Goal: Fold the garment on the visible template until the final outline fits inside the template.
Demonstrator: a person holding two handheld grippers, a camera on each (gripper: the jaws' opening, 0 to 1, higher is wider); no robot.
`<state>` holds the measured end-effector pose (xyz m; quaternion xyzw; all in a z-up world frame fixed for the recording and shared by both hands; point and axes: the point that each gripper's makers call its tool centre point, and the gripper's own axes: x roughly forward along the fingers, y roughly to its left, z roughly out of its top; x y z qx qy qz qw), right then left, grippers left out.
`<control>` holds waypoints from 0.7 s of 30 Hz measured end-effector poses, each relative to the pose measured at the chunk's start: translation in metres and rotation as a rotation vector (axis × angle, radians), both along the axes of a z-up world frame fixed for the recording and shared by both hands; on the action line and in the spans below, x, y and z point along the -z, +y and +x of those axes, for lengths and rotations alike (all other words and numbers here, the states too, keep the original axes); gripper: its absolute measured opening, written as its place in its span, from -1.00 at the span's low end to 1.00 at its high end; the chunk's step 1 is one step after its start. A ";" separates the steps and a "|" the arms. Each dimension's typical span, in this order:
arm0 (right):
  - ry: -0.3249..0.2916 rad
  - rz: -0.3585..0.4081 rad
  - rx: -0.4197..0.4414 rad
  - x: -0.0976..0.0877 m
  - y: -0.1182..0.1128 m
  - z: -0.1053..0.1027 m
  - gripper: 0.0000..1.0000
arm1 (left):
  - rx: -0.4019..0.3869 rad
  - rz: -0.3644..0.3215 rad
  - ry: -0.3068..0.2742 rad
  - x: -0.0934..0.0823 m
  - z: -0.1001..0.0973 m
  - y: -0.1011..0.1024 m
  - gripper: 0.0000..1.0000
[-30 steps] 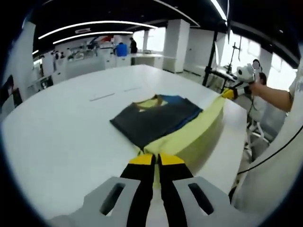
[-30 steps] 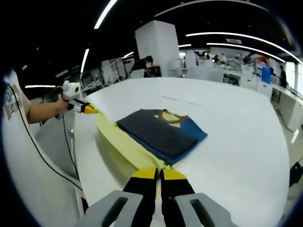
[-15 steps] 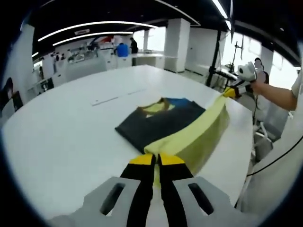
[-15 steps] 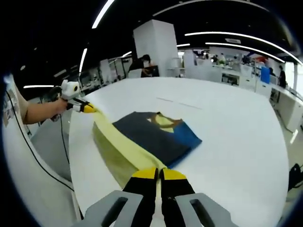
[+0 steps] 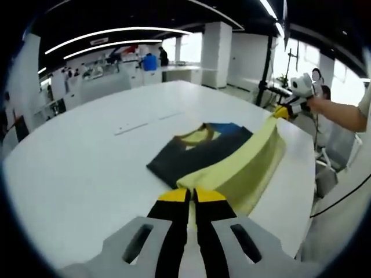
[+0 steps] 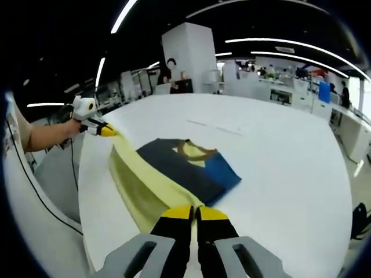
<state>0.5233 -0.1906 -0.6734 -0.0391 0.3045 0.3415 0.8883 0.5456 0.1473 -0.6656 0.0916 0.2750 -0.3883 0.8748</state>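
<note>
A garment in dark grey, blue and yellow (image 5: 200, 155) (image 6: 185, 168) lies partly folded on the white table (image 5: 75, 168) (image 6: 290, 174). Its yellow bottom edge (image 5: 249, 156) (image 6: 139, 179) is lifted off the table and stretched taut between the two grippers. My left gripper (image 5: 192, 196) is shut on one corner of that yellow edge; it appears in the right gripper view (image 6: 107, 132) at the far end of the edge. My right gripper (image 6: 193, 212) is shut on the other corner, seen in the left gripper view (image 5: 282, 112) held by a hand. Thin template marks (image 5: 130, 128) (image 6: 200, 123) lie beyond the garment.
The table edge (image 5: 310, 174) (image 6: 81, 191) runs close behind the lifted cloth, with floor and the person's body beyond. A person's arm (image 5: 342, 113) (image 6: 46, 136) reaches in. Desks, pillars and people stand far off in the room. Wide bare tabletop surrounds the garment.
Both grippers have raised the yellow edge higher and carried it toward the garment's folded part; the hanging yellow flap shows wider. Both cameras moved with them.
</note>
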 end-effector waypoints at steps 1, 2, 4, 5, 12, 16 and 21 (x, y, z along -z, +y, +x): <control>-0.001 -0.001 0.000 0.000 0.000 0.001 -1.00 | 0.000 0.000 -0.001 -0.001 0.001 0.000 -1.00; -0.001 -0.003 0.001 -0.001 0.000 0.004 -1.00 | 0.001 0.002 -0.004 -0.001 0.004 -0.001 -1.00; -0.003 -0.005 0.002 -0.002 0.000 0.008 -1.00 | 0.003 0.006 -0.007 -0.001 0.008 -0.001 -1.00; -0.004 -0.006 0.002 -0.003 0.000 0.009 -1.00 | 0.003 0.006 -0.008 -0.002 0.010 0.000 -1.00; -0.008 -0.011 0.007 -0.004 -0.002 0.025 -1.00 | 0.000 0.007 -0.014 -0.003 0.025 0.000 -1.00; -0.006 -0.012 0.010 -0.005 -0.003 0.033 -1.00 | 0.000 0.008 -0.017 -0.004 0.033 0.000 -1.00; -0.009 -0.016 0.011 -0.008 -0.004 0.044 -1.00 | -0.005 0.005 -0.021 -0.006 0.045 0.000 -1.00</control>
